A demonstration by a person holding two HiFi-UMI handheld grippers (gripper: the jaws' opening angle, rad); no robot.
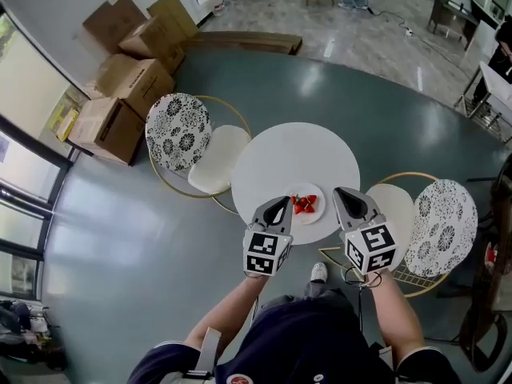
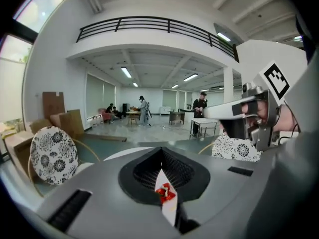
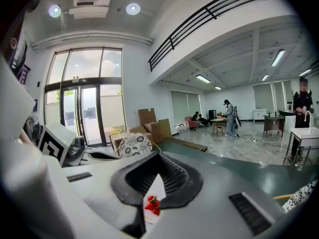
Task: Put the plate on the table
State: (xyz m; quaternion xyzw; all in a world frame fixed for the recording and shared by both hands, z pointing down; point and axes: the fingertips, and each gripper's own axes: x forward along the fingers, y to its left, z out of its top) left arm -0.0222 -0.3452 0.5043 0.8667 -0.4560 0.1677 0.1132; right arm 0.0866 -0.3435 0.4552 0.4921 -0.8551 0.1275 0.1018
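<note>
Head view: we see the left tongs (image 1: 278,205) just beside the left rim of the plate (image 1: 314,210). The left gripper view shows their jaws closed together on nothing, with only a sliver of the plate visible below them. The plate seems to lie flat and face up on the round white bench (image 1: 280,154), close to its near edge. It carries strawberries (image 1: 303,204) toward its left side. The plate is round, so we find no long axis and no pointing direction; only the fruit marks one side. The right tongs (image 1: 342,195) hang near the right rim, apart from it, also closed and empty. We judge the placing almost finished. To end it well, we would lift both tongs up and back without brushing the rim, because a push toward us could slide the plate off the edge.
</note>
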